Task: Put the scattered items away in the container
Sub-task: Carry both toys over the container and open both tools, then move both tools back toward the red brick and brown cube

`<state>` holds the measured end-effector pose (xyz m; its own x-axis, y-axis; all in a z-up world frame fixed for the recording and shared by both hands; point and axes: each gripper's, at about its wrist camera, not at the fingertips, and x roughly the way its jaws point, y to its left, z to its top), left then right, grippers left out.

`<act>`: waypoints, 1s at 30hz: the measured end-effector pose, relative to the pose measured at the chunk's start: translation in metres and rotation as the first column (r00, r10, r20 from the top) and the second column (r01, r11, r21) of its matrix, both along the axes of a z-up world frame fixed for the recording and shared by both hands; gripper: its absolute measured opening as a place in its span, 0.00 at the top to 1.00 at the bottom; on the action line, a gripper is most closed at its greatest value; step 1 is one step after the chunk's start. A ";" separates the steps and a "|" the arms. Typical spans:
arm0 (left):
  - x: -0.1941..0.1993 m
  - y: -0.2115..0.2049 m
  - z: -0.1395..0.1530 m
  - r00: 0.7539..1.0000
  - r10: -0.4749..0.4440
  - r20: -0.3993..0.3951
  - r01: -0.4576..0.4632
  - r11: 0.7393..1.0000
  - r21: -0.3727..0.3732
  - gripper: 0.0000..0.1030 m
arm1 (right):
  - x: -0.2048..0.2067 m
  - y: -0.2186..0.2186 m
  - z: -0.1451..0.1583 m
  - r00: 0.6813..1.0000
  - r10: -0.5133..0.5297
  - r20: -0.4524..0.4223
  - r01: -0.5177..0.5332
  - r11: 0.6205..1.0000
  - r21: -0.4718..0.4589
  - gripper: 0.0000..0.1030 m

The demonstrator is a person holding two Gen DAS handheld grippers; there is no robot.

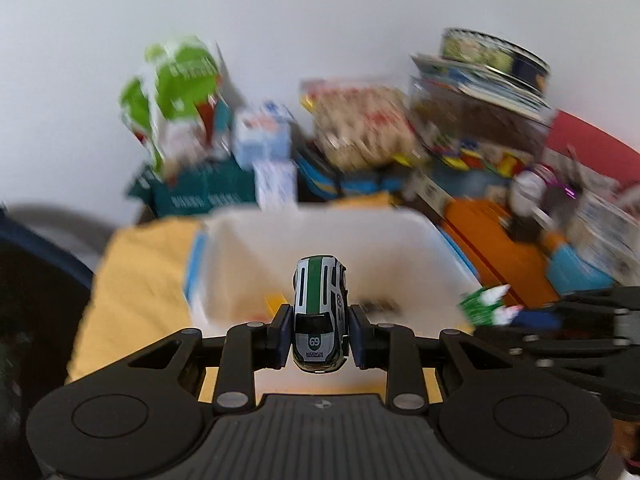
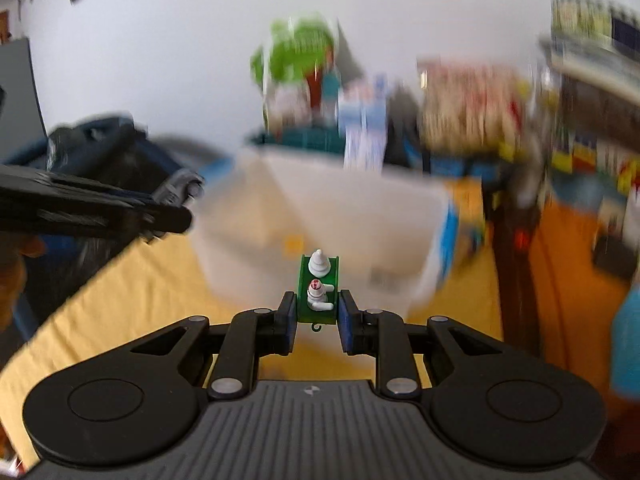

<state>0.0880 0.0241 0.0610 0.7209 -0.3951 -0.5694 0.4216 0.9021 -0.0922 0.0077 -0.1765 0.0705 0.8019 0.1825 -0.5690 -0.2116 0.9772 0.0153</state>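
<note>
My left gripper (image 1: 319,334) is shut on a silver toy car (image 1: 319,312) with a green stripe and the number 69, held above the near part of the white plastic container (image 1: 240,248). My right gripper (image 2: 317,316) is shut on a small green toy piece (image 2: 318,290) with white figures on it, held in front of the same container (image 2: 400,220). The right gripper and its green piece (image 1: 486,304) show at the right of the left wrist view. The left gripper (image 2: 172,208) shows at the left of the right wrist view. A small yellow item (image 1: 276,300) lies inside the container.
The container stands on a yellow cloth (image 1: 136,280). Behind it are a green bag (image 1: 180,80), a teal box (image 1: 208,192), a white-blue carton (image 1: 268,148), a snack bag (image 1: 360,128) and stacked books and tins (image 1: 488,76). An orange surface (image 1: 496,240) lies to the right. Backgrounds are motion-blurred.
</note>
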 end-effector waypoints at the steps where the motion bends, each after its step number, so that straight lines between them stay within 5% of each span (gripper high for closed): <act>1: 0.011 -0.006 0.002 1.000 0.015 0.009 -0.015 1.000 -0.001 0.69 | 0.008 0.001 0.007 1.000 -0.011 0.024 0.011 1.000 -0.005 0.77; 5: 0.050 -0.026 0.001 0.998 0.069 0.006 -0.069 0.996 0.048 0.69 | 0.045 0.003 0.016 0.998 -0.049 0.048 0.049 0.999 -0.003 0.77; 9: 0.083 -0.042 -0.030 0.992 0.083 -0.091 -0.071 0.990 0.125 0.68 | 0.085 0.000 -0.008 0.993 -0.114 -0.043 0.114 0.993 0.010 0.76; 13: 0.083 -0.039 -0.047 0.985 0.087 -0.146 -0.066 0.987 0.144 0.58 | 0.098 -0.007 -0.031 0.987 -0.120 -0.105 0.117 0.993 -0.030 0.63; 23: 0.012 0.002 -0.027 0.996 0.045 -0.073 -0.045 0.999 -0.001 0.51 | 0.015 -0.022 -0.013 0.999 -0.050 0.004 0.049 0.994 0.098 0.61; 30: -0.024 -0.002 -0.061 0.994 0.051 -0.095 -0.043 0.996 0.083 0.50 | -0.017 -0.012 -0.061 0.989 -0.064 -0.134 0.077 0.993 0.093 0.58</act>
